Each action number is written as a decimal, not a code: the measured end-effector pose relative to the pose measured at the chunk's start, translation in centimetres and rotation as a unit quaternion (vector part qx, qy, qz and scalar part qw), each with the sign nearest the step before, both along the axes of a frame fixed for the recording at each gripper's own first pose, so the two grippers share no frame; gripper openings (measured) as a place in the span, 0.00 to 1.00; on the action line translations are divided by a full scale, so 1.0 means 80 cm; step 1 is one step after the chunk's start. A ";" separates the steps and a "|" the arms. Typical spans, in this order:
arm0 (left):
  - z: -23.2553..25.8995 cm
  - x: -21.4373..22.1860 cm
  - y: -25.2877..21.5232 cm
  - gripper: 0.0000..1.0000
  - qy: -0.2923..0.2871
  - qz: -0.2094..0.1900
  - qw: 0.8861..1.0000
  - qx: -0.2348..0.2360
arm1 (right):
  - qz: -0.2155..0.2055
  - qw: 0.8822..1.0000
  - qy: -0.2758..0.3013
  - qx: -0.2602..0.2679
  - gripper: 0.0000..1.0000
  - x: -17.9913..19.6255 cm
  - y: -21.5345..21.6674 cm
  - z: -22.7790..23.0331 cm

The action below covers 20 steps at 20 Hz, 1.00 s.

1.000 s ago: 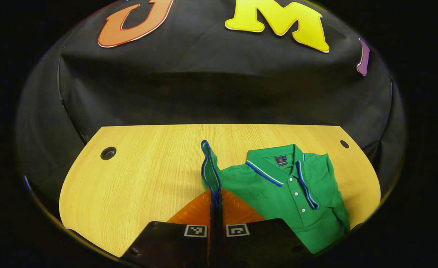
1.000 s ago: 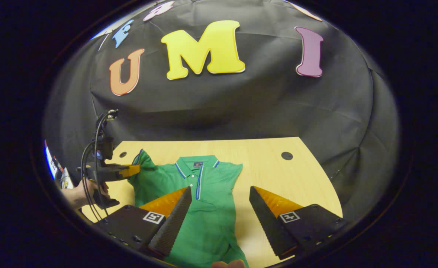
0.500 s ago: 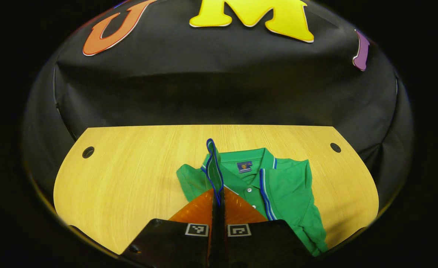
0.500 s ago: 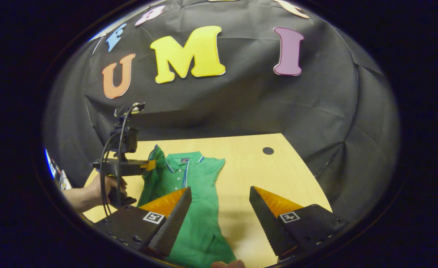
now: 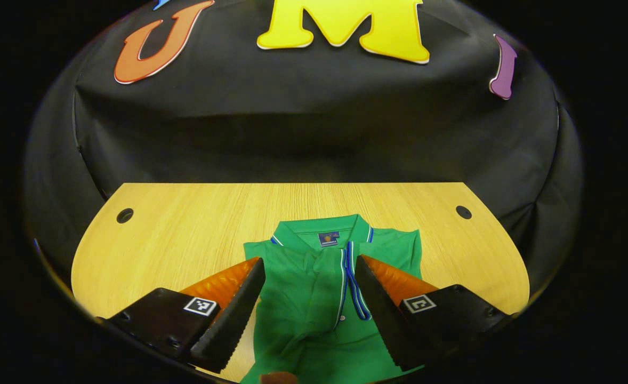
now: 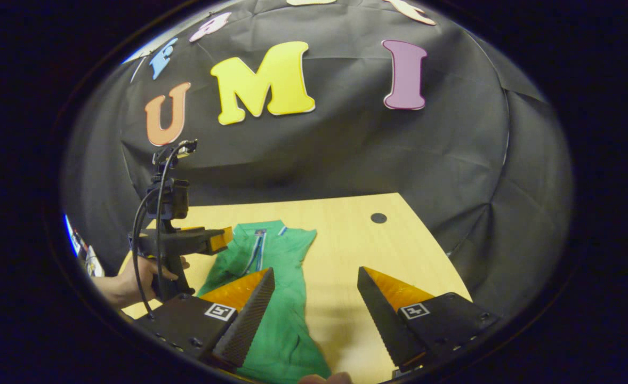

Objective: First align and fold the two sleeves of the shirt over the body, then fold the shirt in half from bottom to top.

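Note:
A green polo shirt (image 5: 314, 288) with blue-and-white trim lies on the wooden table (image 5: 186, 224), collar toward the far wall. Its sleeve is laid over the front of the body. In the left gripper view my left gripper (image 5: 310, 266) stands open just above the shirt's chest, nothing between its fingers. In the right gripper view the shirt (image 6: 271, 261) appears narrow, both sleeves folded in. My right gripper (image 6: 316, 274) is open above the table beside the shirt's right edge. The left gripper (image 6: 223, 238) hovers over the shirt's collar end, held by a hand (image 6: 133, 277).
The wooden table (image 6: 356, 250) has a round cable hole at each far corner (image 5: 125, 215) (image 5: 463, 212). Black cloth walls the booth behind and at both sides. Bare wood runs to the left and right of the shirt.
My left gripper carried the sleeve rightward over the body, then opened and let it go; the sleeve now lies flat on the shirt. The right gripper stayed open and drifted slightly right.

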<state>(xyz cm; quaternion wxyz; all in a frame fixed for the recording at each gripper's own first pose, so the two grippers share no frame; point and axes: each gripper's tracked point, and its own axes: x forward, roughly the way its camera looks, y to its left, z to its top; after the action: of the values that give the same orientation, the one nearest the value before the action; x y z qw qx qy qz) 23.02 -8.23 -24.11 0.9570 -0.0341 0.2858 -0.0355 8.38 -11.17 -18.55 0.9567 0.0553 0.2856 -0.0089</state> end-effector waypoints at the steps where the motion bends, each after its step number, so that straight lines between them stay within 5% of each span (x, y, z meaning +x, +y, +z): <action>1: 0.013 -0.008 0.004 1.00 -0.011 0.001 1.000 0.002 | 0.006 1.000 -0.007 -0.001 0.96 0.000 0.002 0.002; 12: 0.151 -0.185 0.069 1.00 -0.127 0.023 0.992 -0.005 | 0.054 0.997 -0.044 -0.027 0.96 -0.068 0.045 0.027; 20: 0.110 -0.328 0.090 1.00 -0.103 0.008 0.995 0.013 | 0.055 0.997 -0.010 -0.045 0.96 -0.171 0.034 -0.024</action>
<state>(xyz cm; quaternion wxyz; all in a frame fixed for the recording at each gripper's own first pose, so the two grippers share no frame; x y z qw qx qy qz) -3.24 -1.04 -15.32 0.9820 -0.0205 0.1858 -0.0272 -5.26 -8.44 -20.47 0.9600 -0.0038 0.2783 0.0309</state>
